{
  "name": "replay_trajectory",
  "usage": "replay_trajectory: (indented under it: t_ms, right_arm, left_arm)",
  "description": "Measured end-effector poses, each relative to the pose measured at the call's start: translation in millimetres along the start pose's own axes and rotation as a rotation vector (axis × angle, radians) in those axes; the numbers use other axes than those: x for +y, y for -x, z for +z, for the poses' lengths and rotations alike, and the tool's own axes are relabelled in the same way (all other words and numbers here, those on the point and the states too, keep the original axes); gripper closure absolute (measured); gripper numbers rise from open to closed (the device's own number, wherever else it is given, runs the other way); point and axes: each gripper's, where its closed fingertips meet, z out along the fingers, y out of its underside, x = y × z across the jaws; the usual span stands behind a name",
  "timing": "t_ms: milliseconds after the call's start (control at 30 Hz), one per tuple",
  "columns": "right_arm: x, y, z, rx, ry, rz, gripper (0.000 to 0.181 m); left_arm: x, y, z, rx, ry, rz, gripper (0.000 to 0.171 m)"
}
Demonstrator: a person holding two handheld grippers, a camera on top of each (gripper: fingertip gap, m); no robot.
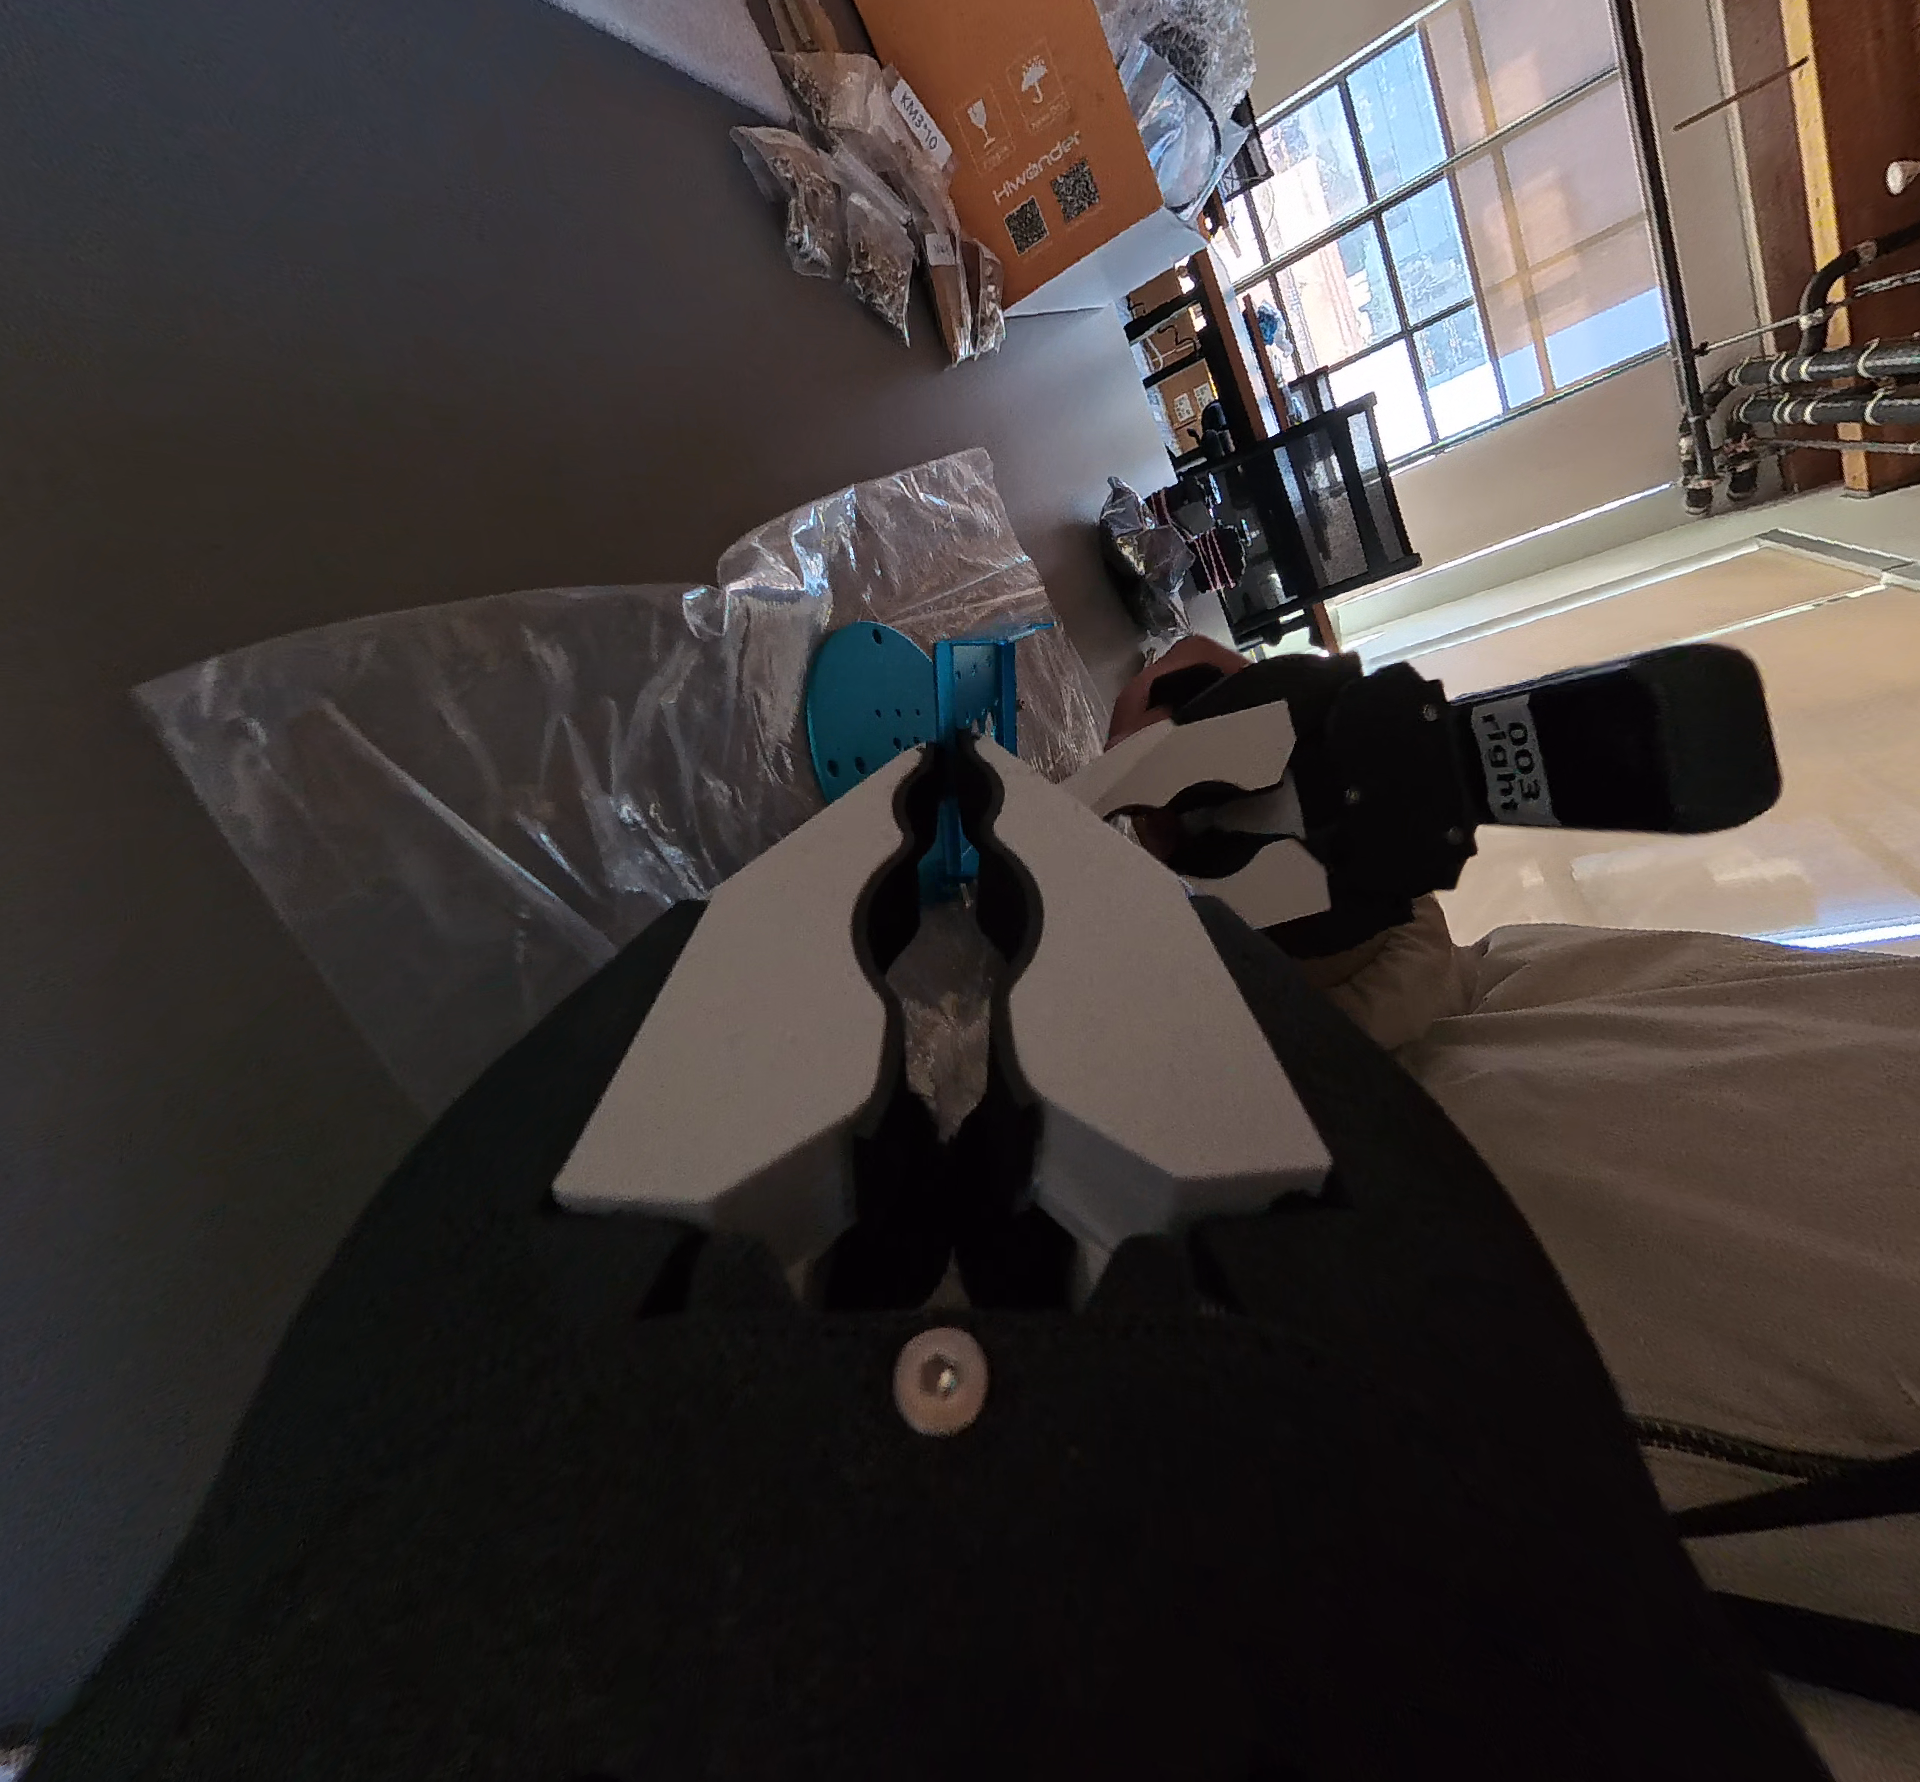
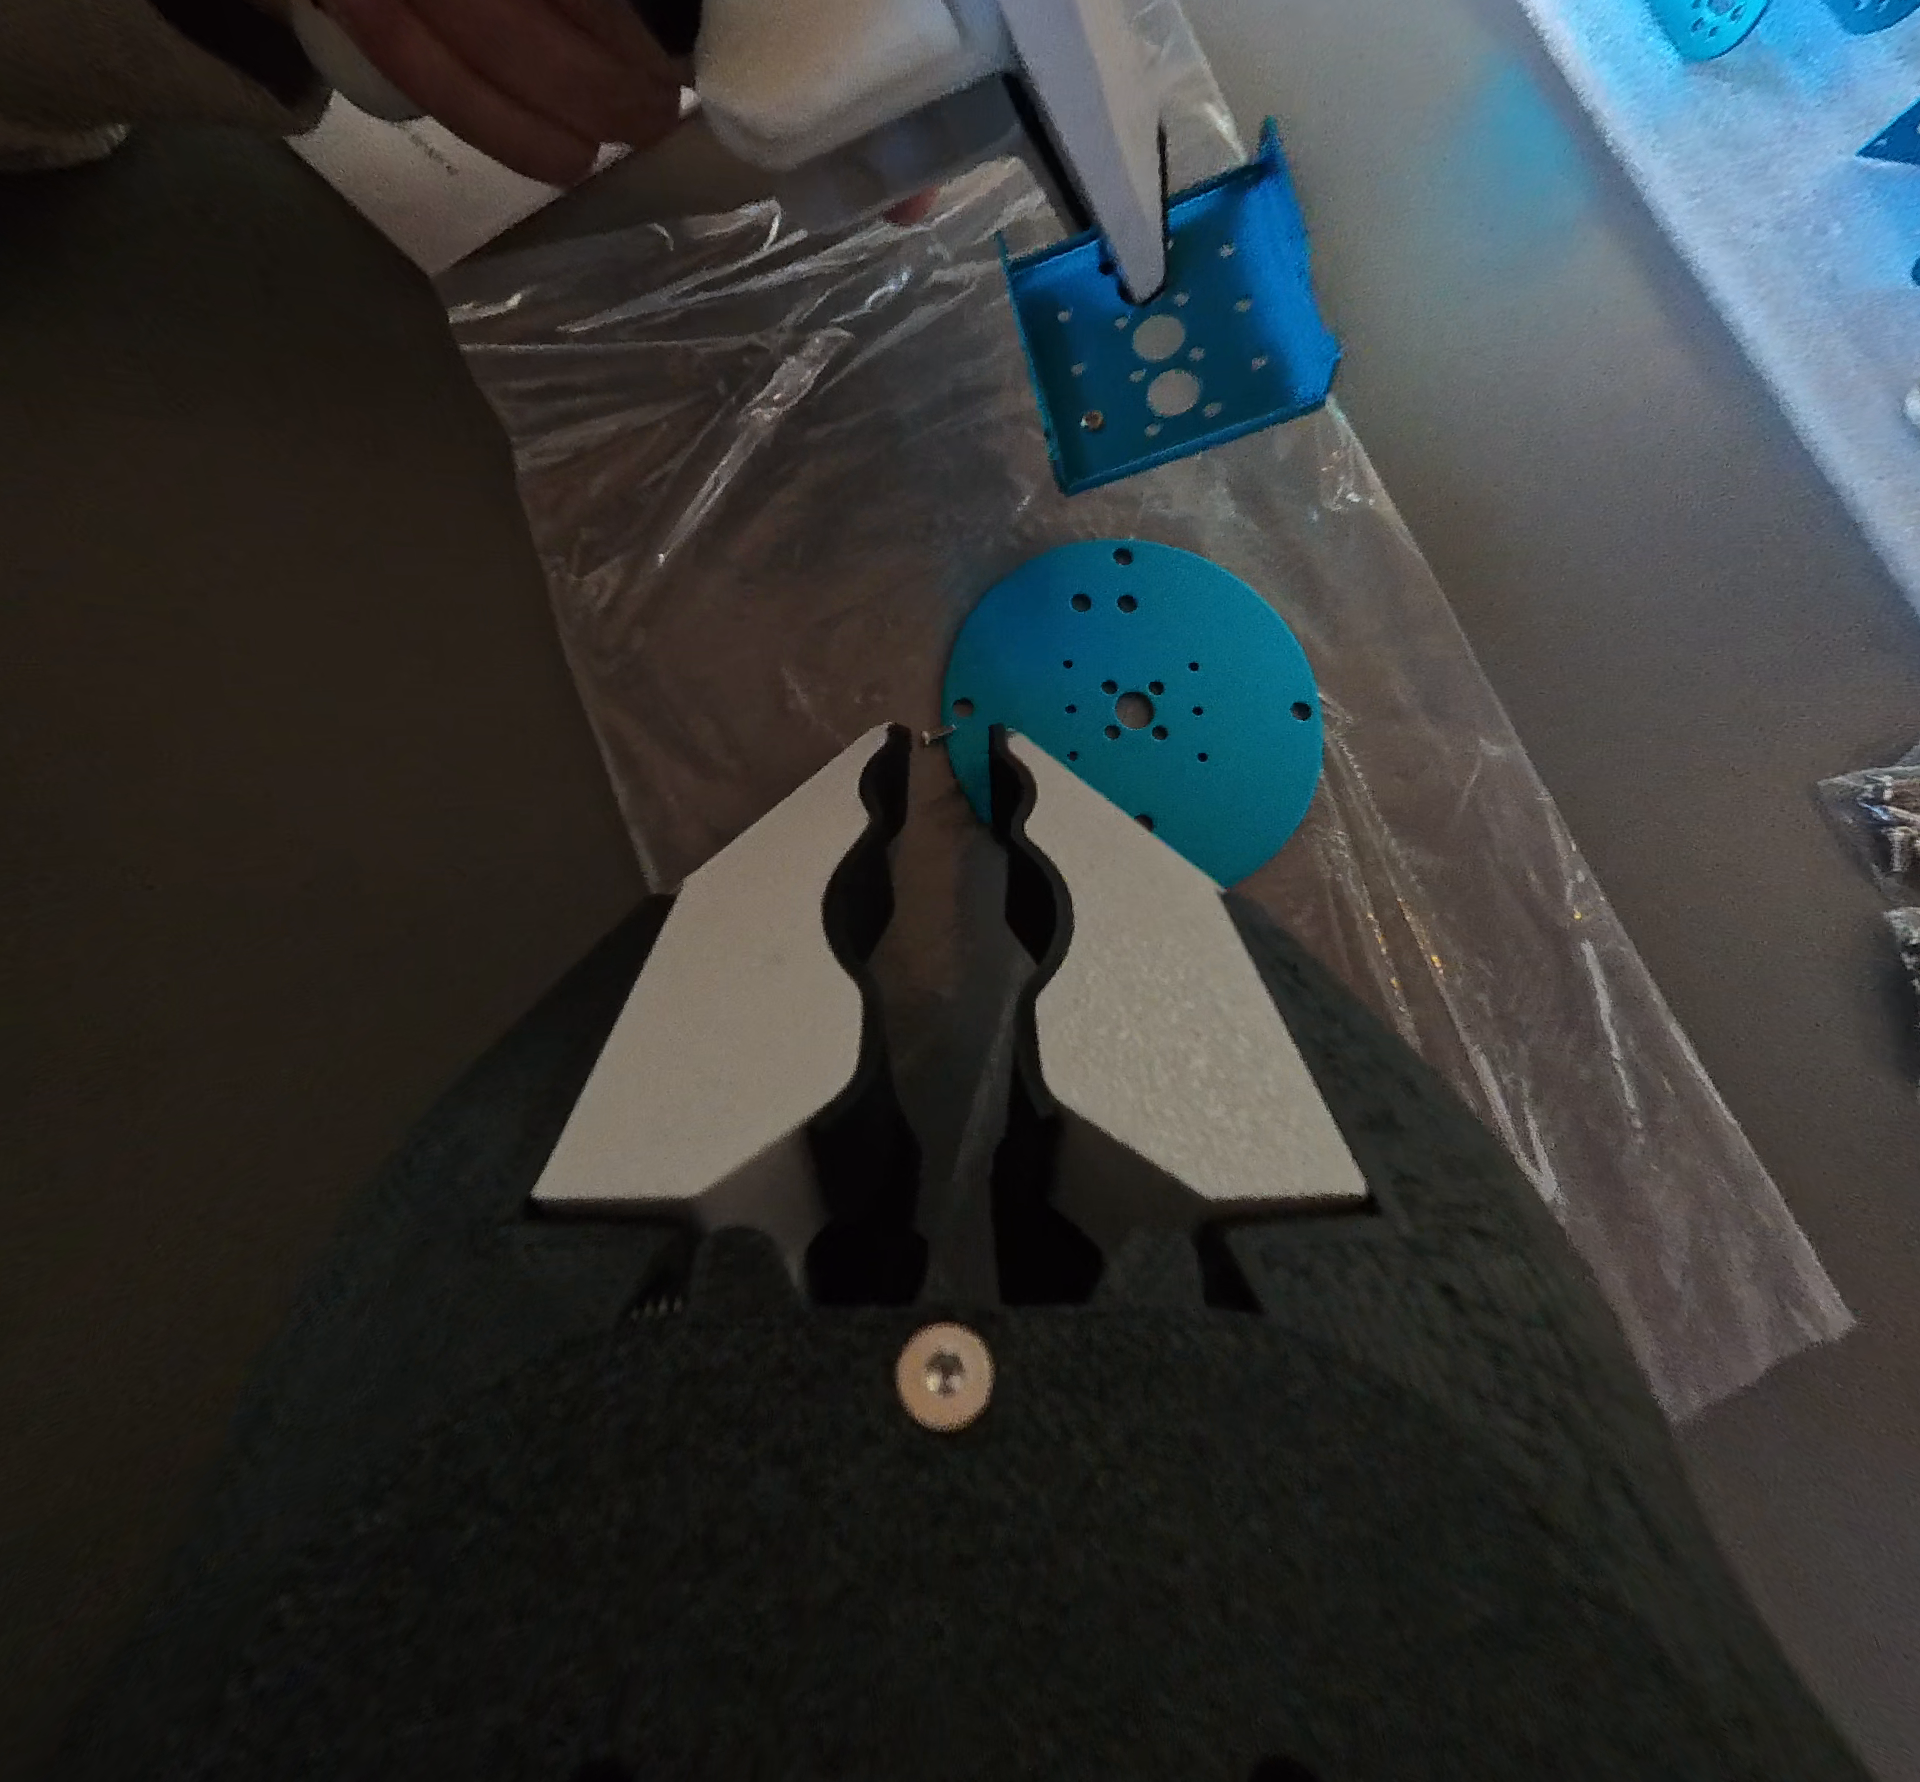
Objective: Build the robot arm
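Gripping, left tongs: clenched on an edge of the blue U-shaped bracket, which I hold down on the clear plastic bag.
Right tongs: released, jaws slightly parted, holding nothing; the tips straddle a tiny screw at the rim of the blue perforated disc.
Disc: flat on the bag, just beside the bracket.
Bench: dark grey mat; white foam sheet carrying more blue parts.
Room: orange carton, hardware bags, gridded windows.

Blue bracket, likely claw-pinched, beside disc
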Motion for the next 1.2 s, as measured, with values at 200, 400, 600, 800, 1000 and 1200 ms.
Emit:
replay_trajectory:
  t_ms: [200, 400, 600, 800, 1000, 1200]
  right_arm:
    - [-19, -29, -24, 0.029, -0.132, 0.167, 0.166]
    - [7, -41, -18, 0.013, -0.017, 0.076, 0.121]
    - [16, -49, -14, 0.012, 0.021, 0.087, 0.119]
    - [31, -67, -45, 0.041, -0.027, 0.183, 0.136]
    - [58, -55, -53, 0.014, 0.024, 0.186, 0.143]
    - [53, -60, -58, 0.104, 0.017, 0.084, 0.164]
  left_arm:
    - [5, -2, 6, 0.015, 0.026, -0.007, 0.170]
    - [12, -4, 13, 0.027, 0.057, -0.012, 0.170]
    - [13, -3, 15, 0.025, 0.062, -0.016, 0.170]
    - [12, -12, 16, 0.075, 0.061, -0.017, 0.170]
    - [15, -15, 16, 0.093, 0.077, -0.018, 0.170]
    - [17, -15, 17, 0.102, 0.086, -0.028, 0.170]
